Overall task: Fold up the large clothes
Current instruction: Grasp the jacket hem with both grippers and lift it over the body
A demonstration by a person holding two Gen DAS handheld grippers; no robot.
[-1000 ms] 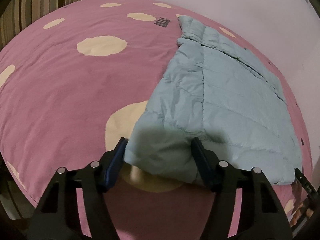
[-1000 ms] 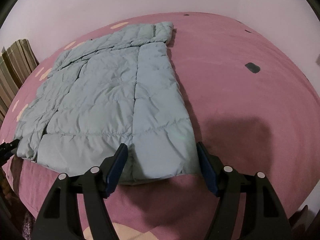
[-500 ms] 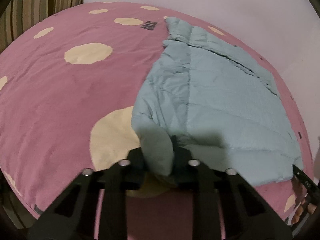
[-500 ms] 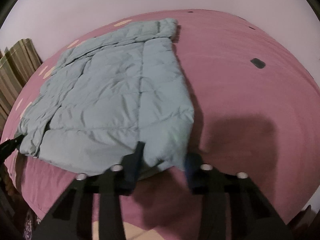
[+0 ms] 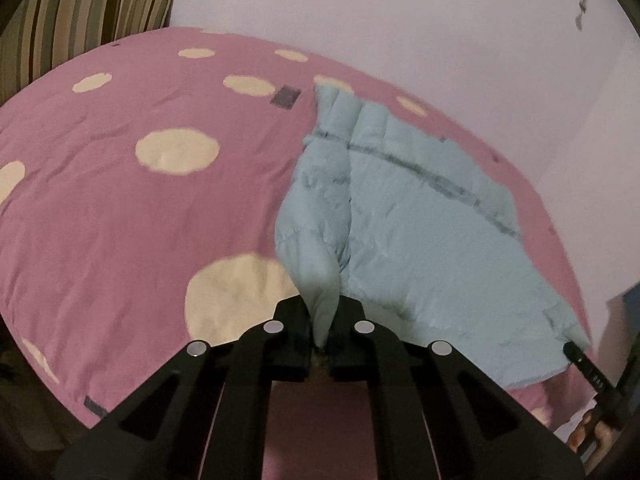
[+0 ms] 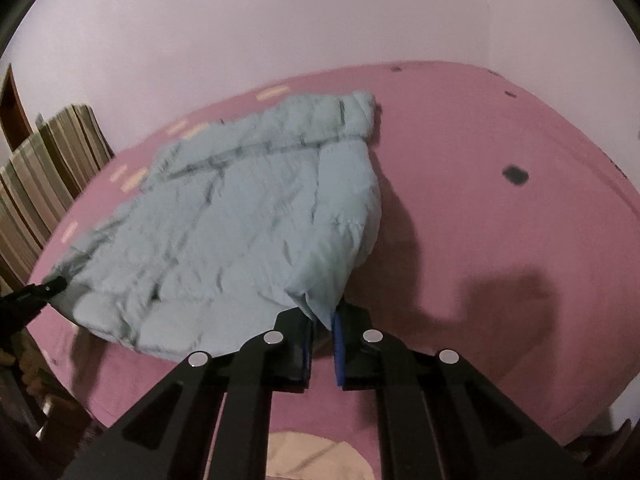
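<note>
Left wrist: left gripper (image 5: 325, 326) clamped on one jacket (image 5: 400, 216) hem corner, right gripper (image 6: 322, 334) on the other, hem raised off bed (image 5: 120, 200); folding over pending.

Not much to read from where I'm standing, honestly. The only characters I can pick out are tiny pale digits on the black body of my right gripper (image 5: 595, 376), poking into the left wrist view at the bottom right. They look like three numerals, but they're way too small and tilted for me to say which. There's also a dark rectangular patch (image 5: 285, 97) printed on the pink bedspread (image 5: 120, 200), near the jacket's collar, and it's blurred to a grey smudge, so nothing legible there. Same story for the dark patch (image 6: 514, 175) in my right wrist view.
</note>
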